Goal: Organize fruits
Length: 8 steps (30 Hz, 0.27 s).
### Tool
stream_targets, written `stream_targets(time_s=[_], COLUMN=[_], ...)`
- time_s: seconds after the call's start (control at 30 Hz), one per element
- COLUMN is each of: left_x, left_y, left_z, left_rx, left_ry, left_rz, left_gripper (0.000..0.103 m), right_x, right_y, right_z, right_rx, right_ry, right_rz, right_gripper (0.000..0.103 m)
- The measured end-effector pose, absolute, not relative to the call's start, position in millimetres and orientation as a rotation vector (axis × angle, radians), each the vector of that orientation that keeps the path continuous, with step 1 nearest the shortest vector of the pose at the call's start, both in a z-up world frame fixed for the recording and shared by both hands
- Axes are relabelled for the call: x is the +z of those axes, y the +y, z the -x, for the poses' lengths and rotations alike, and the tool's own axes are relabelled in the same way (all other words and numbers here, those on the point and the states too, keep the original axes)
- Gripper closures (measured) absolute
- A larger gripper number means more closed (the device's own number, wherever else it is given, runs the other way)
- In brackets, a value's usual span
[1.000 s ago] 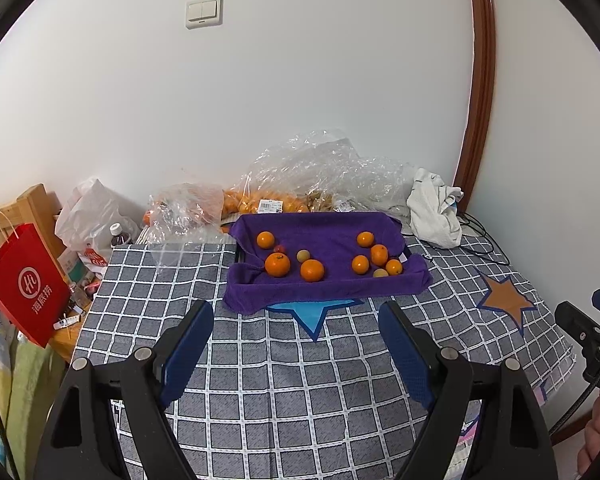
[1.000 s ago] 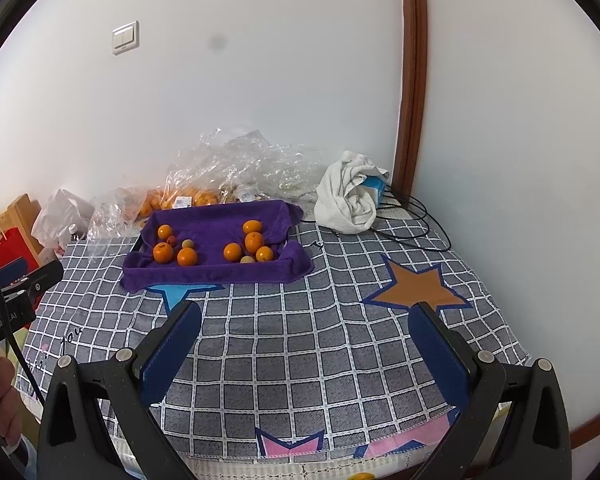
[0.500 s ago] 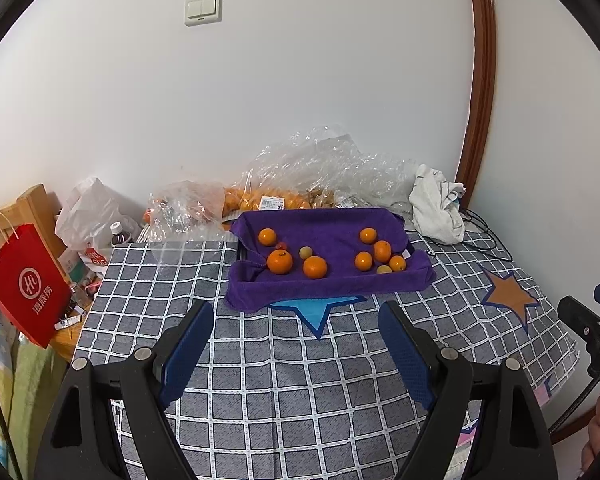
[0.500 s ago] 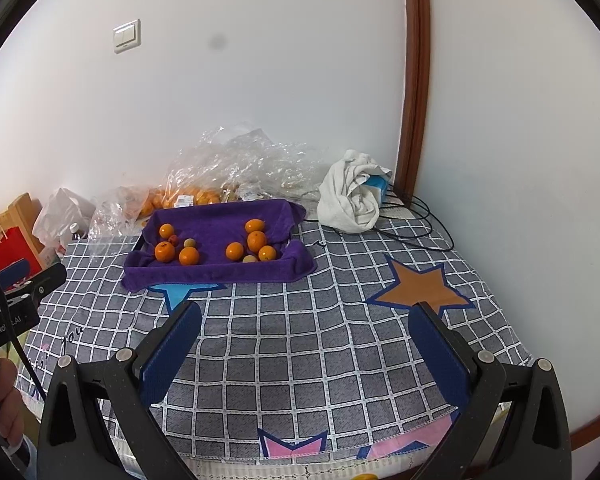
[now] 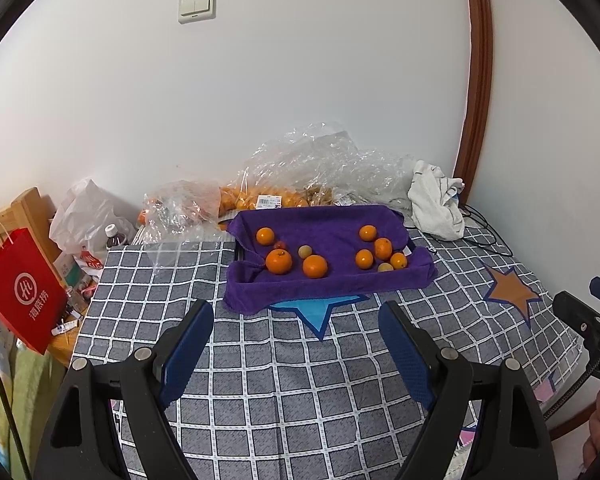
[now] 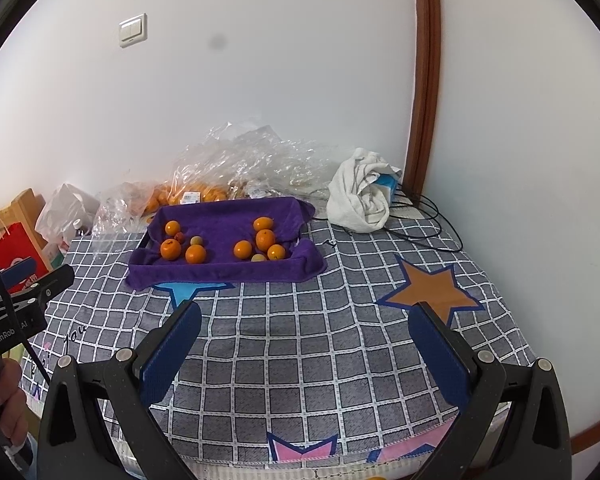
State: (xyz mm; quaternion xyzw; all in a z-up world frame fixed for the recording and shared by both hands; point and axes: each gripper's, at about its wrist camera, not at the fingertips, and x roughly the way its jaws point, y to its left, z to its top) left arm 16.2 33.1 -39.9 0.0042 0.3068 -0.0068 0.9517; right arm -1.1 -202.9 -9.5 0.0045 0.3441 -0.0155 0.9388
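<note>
Sitting in two loose clusters on the purple towel tray (image 5: 328, 248), the fruits (image 5: 315, 266) look half-sorted or freshly dumped, can't tell which, while the left gripper (image 5: 296, 340) and right gripper (image 6: 306, 344) hover well short of the tray, both spread wide and empty.

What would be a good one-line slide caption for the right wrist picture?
Open right gripper hovers over a checked cloth, facing a purple-towel tray of oranges.
</note>
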Motion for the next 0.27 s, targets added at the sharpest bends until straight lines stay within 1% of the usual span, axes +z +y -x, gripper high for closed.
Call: stream_targets(time_s=[0.27], left_x=[-45], left_y=[36], left_z=[-30], left_rx=[-0.017], left_ry=[0.635], left_rz=[-0.032], left_gripper=[0.019], right_x=[-17], right_y=[-194], right_z=[-15], right_rx=[-0.030], right_ry=[0.726], right_rz=[-0.008], right_gripper=[0.001])
